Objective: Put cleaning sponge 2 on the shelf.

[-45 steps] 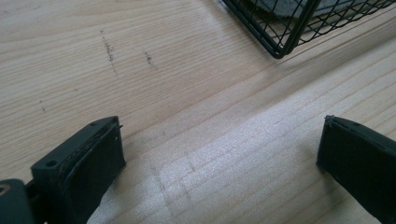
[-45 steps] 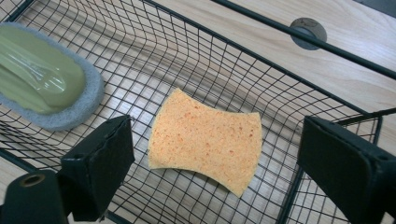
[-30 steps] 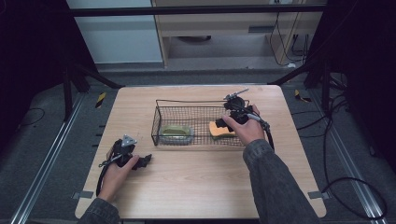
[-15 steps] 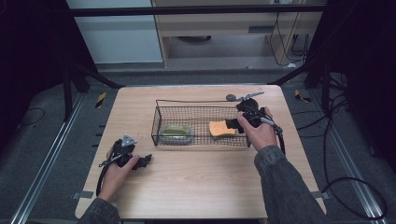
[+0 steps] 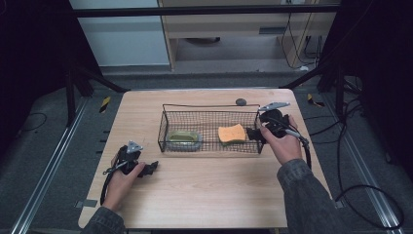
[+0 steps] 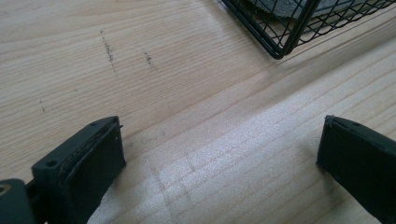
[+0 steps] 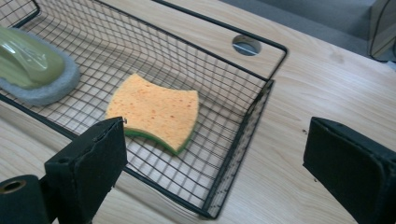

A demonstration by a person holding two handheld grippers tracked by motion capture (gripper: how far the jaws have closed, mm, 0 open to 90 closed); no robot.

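We are eyeing an orange wavy-edged sponge (image 7: 154, 112), porous, green-backed, lying in a black wire basket (image 7: 243, 135), right gripper (image 7: 215, 158) jaws spread, left gripper (image 6: 219, 158) spread over wood-grain table (image 6: 187, 93).

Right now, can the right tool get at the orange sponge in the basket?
Probably yes. The right tool is open just outside the basket end wall, and the sponge lies uncovered near that end. The basket top is open, so it would have to come over the wall.
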